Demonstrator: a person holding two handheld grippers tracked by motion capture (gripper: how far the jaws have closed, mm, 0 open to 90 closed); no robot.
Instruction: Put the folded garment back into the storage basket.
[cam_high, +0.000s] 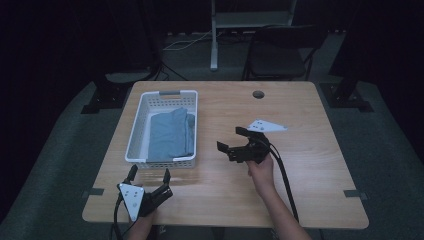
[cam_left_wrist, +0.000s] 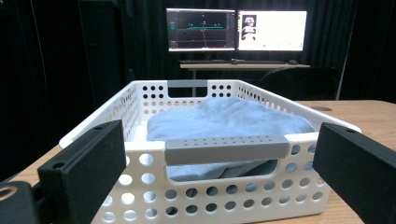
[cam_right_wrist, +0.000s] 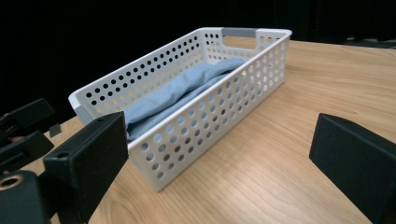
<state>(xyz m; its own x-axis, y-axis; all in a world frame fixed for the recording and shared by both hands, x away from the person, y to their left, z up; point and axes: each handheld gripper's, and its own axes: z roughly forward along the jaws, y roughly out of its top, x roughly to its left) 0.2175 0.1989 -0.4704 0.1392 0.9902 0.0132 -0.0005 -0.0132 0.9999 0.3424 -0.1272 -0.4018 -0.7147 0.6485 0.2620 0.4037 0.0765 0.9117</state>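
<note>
Blue cloth (cam_high: 169, 134) lies bunched in white basket (cam_high: 136, 131) on table (cam_high: 300, 165), left-centre. Left tongs (cam_high: 148, 175) released, squared up to grey handle (cam_left_wrist: 226, 148), likely for lift or pull. Right tongs (cam_high: 235, 139) released, empty, angled toward basket's long side.

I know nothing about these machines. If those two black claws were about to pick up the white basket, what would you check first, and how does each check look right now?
1. Left tool open: ok, jaws spread wide.
2. Right tool open: ok, jaws apart and holding nothing.
3. Left tool lined up with the near grey handle: ok, the handle sits between its jaws in the left gripper view.
4. Right tool lined up with a handle: not ok, it stands beside the basket's long side.
5. Blue cloth inside the basket: ok, it lies below the rim.
6. Basket flat on the table: ok.
</note>
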